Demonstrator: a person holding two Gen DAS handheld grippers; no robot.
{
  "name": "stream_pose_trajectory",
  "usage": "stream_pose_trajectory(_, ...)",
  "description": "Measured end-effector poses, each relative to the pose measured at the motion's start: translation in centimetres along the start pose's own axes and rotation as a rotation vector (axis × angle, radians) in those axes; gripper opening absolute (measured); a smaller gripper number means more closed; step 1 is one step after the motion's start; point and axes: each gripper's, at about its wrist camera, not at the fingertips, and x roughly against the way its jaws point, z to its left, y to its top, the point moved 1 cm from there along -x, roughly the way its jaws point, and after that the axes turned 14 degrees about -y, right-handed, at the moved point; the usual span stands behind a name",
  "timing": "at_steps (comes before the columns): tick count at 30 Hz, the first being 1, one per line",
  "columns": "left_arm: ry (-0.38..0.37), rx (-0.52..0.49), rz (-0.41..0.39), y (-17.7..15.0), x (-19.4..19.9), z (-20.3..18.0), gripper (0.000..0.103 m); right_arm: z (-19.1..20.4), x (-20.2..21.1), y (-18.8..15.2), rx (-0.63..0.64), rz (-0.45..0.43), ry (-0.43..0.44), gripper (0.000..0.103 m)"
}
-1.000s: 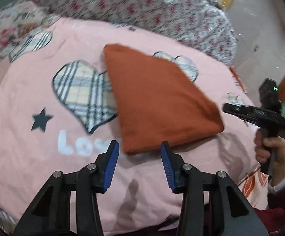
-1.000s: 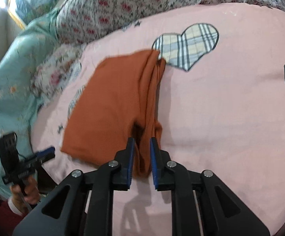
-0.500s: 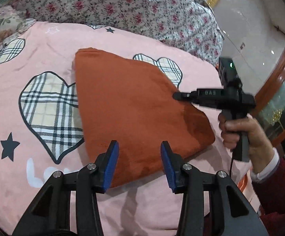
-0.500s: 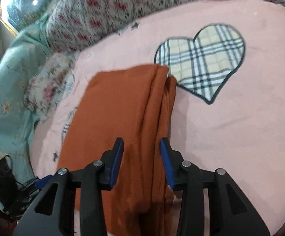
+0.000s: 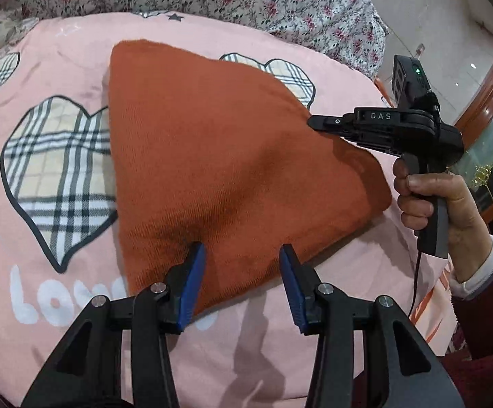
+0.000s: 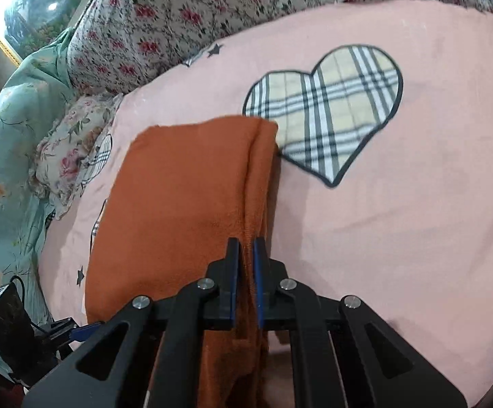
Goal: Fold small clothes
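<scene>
Folded rust-orange knit garment [image 5: 233, 156] lying flat on pink heart-patterned bed cover [image 5: 59, 51]. Right hand-held gripper [image 6: 245, 248] pinched tight on garment's layered side edge. Left hand-held gripper [image 5: 241, 255] half-spread over near edge, gripping nothing.

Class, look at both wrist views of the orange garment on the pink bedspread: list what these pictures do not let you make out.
- Garment type: the folded orange garment hides its own shape in both views.
- Near edge, right wrist view: covered by the right gripper.
- Printed word on the pink bedspread, left wrist view: partly covered by the left gripper.
</scene>
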Motion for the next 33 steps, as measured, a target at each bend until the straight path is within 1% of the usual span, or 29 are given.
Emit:
stream_pose_trajectory(4, 0.004, -0.003, 0.015, -0.7, -0.5, 0.2, 0.045, 0.1, -0.9, -0.3, 0.016, 0.008, -0.021, 0.010)
stream_pose_trajectory(6, 0.007, -0.001, 0.020, -1.1, -0.7, 0.2, 0.045, -0.2, -1.2, -0.6, 0.004, 0.009, -0.032, 0.011)
stream_pose_trajectory(9, 0.020, -0.005, 0.017, -1.4, 0.4, -0.7, 0.046, -0.3, 0.6, -0.6, -0.030, -0.004, -0.028, 0.013)
stream_pose_trajectory(11, 0.006, 0.003, -0.017, -1.1, 1.8, -1.2, 0.046, 0.4, 3.3, -0.7, -0.012, -0.057, -0.013, 0.014)
stream_pose_trajectory(13, -0.011, 0.008, -0.066, -0.5, 3.3, -1.6, 0.047, 1.4, 5.6, -1.1, 0.018, -0.101, 0.034, 0.014)
stream_pose_trajectory(15, -0.005, 0.006, -0.109, 0.2, 4.1, -1.5, 0.051, 2.9, 6.6, -2.0, 0.078, -0.103, 0.063, 0.014)
stream_pose_trajectory(16, -0.002, 0.008, -0.122, 0.6, 4.2, -1.2, 0.054, 3.4, 6.6, -2.5, 0.103, -0.094, 0.060, 0.015)
stream_pose_trajectory(17, 0.004, 0.019, -0.118, 0.9, 4.0, -0.8, 0.054, 3.7, 6.2, -3.1, 0.127, -0.077, 0.042, 0.015)
stream_pose_trajectory(18, 0.005, 0.034, -0.106, 1.0, 3.6, -0.3, 0.054, 3.8, 5.4, -3.9, 0.148, -0.054, -0.001, 0.015)
stream_pose_trajectory(19, -0.016, 0.052, -0.081, 0.8, 2.8, 0.5, 0.054, 3.5, 4.3, -4.8, 0.161, -0.025, -0.059, 0.015)
stream_pose_trajectory(20, -0.029, 0.069, -0.058, 0.4, 2.2, 1.2, 0.054, 3.0, 3.3, -5.5, 0.157, 0.004, -0.077, 0.014)
stream_pose_trajectory(21, -0.037, 0.087, -0.034, 0.2, 1.6, 1.9, 0.053, 2.5, 2.9, -6.1, 0.139, 0.008, -0.062, 0.014)
stream_pose_trajectory(22, -0.046, 0.098, -0.019, -0.1, 1.1, 2.4, 0.052, 2.0, 3.0, -6.4, 0.122, -0.011, -0.039, 0.014)
stream_pose_trajectory(23, -0.043, 0.097, -0.020, -0.4, 0.9, 2.5, 0.052, 1.8, 3.1, -6.5, 0.120, -0.019, -0.034, 0.014)
stream_pose_trajectory(26, -0.022, 0.079, -0.023, -0.5, 1.0, 2.2, 0.052, 2.1, 3.4, -6.5, 0.140, -0.021, -0.051, 0.014)
stream_pose_trajectory(29, -0.002, 0.076, -0.023, -0.7, 1.2, 1.8, 0.052, 2.5, 4.1, -6.4, 0.133, -0.016, -0.060, 0.014)
stream_pose_trajectory(33, 0.037, 0.054, -0.023, -1.7, 1.7, 0.9, 0.056, 3.0, 6.2, -7.8, 0.152, -0.034, -0.063, 0.016)
